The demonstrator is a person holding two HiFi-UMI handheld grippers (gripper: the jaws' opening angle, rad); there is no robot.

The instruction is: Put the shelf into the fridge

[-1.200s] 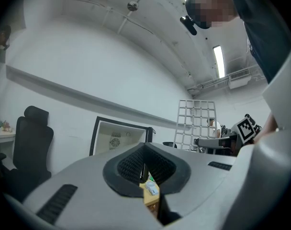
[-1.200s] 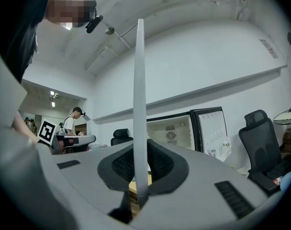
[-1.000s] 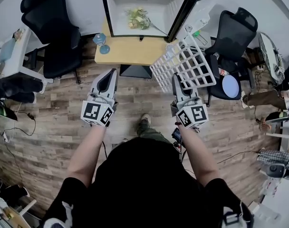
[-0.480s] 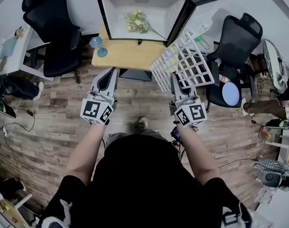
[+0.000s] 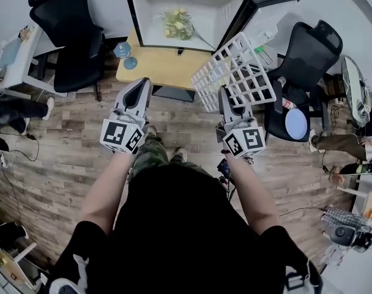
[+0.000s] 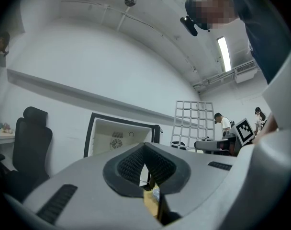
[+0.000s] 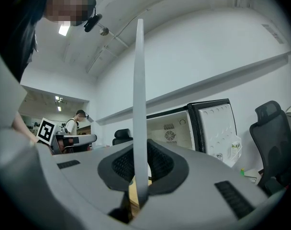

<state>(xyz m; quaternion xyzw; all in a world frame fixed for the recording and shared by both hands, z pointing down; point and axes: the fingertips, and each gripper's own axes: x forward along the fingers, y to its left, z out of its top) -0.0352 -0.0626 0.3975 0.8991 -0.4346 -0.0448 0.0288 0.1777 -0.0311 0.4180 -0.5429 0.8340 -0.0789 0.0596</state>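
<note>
Two sets of jaws are doing two different jobs. My right gripper (image 5: 224, 95) is clamping its pads flat on one edge of the white grid shelf (image 5: 238, 72), which is showing edge-on between them in the right gripper view and rising straight up. My left gripper (image 5: 140, 86) is carrying nothing, with its jaws pressed together at the tips.

Beyond my right gripper the shelf is hanging tilted in the air, near the open fridge door (image 5: 259, 2) and off to the right of the opening. The fridge (image 5: 150, 5) is standing open on the wooden table (image 5: 155, 69), with a bunch of flowers (image 5: 177, 24) lying inside it.

I am judging the pick-up done and the rest not yet begun: swinging the shelf left, levelling it and sliding it into the cavity, where those flowers may be sitting in the way.
</note>
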